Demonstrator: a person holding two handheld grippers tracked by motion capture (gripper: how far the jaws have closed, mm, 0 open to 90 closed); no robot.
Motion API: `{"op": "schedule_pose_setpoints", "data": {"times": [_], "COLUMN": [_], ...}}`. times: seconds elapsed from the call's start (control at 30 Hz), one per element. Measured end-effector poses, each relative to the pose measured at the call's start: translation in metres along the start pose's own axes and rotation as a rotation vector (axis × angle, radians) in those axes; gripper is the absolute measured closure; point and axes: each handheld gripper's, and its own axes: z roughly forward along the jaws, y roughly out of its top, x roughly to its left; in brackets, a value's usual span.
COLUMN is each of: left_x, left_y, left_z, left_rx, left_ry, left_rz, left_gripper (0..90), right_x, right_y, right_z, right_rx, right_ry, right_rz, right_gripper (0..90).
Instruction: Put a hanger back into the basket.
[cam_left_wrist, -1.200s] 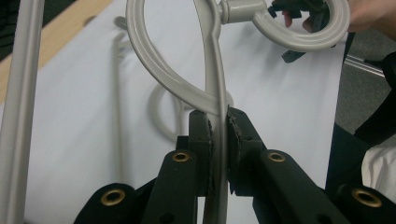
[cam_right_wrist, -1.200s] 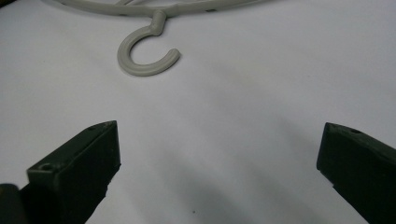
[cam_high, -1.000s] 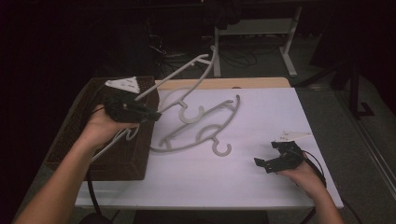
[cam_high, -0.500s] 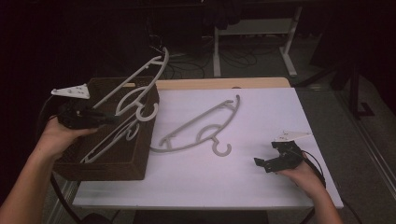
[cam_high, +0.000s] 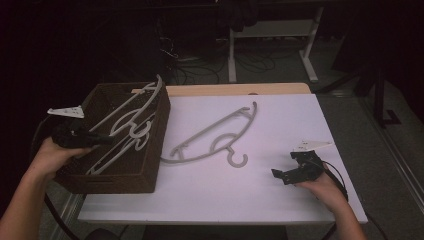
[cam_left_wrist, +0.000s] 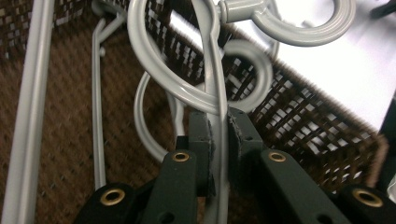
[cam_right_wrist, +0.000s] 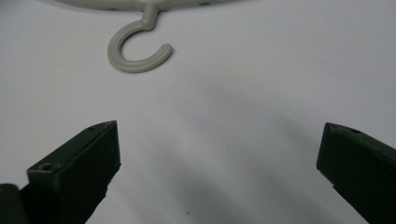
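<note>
In the high view, the left gripper (cam_high: 102, 139) is seen at the left of the frame, held over a dark woven basket (cam_high: 150, 170) that stands at the left edge of the white table (cam_high: 280, 200). A grey plastic hanger (cam_high: 131, 131) is pinched between its jaws, which are pressed onto a thin bar of the hanger, as is confirmed in the left gripper view (the bar (cam_left_wrist: 219, 140) runs straight up between the two black pads). The held hanger is tilted, with its lower part inside the basket and its upper end raised past the far rim at the upper middle-left of the frame. More grey hanger parts (cam_left_wrist: 98, 93) are seen lying on the woven floor of the basket in the left gripper view; how many hangers these make up cannot be told.

A second grey hanger (cam_high: 215, 137) is laid flat on the table at the centre of the high view, well apart from the basket, with its hook (cam_right_wrist: 137, 49) pointed toward the lower right.

The right gripper (cam_high: 287, 172) is rested on the table at the lower right of the high view. Its jaws are spread wide with nothing between them, and the hook is shown ahead of them at the upper left of the right gripper view.
</note>
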Motion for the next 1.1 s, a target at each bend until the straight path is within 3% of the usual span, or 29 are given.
{"op": "schedule_pose_setpoints", "data": {"times": [0.23,0.53,0.67,0.8,1.0,1.1], "left_x": [0.009,0.018,0.017,0.018,0.013,0.009], "left_y": [-0.008,-0.019,-0.019,-0.019,-0.013,-0.009], "left_z": [0.006,0.014,0.012,0.012,0.008,0.007], "left_rx": [0.025,0.097,0.072,0.063,-0.007,-0.029], "left_ry": [-0.003,0.021,0.047,0.067,0.068,0.064], "left_rz": [-0.025,-0.048,-0.042,-0.058,-0.07,-0.07], "left_gripper": [81.6,80.6,58.9,45.3,31.1,28.9], "right_x": [0.0,0.0,0.0,0.0,0.0,0.0], "right_y": [0.0,0.0,0.0,0.0,0.0,0.0], "right_z": [0.0,0.0,0.0,0.0,0.0,0.0], "right_rx": [0.001,0.0,-0.001,-0.002,0.0,-0.001], "right_ry": [0.0,0.0,0.0,-0.001,0.0,0.001], "right_rz": [-0.001,-0.001,0.002,0.001,0.004,0.003], "right_gripper": [0.0,0.0,0.0,0.0,0.0,0.0]}}
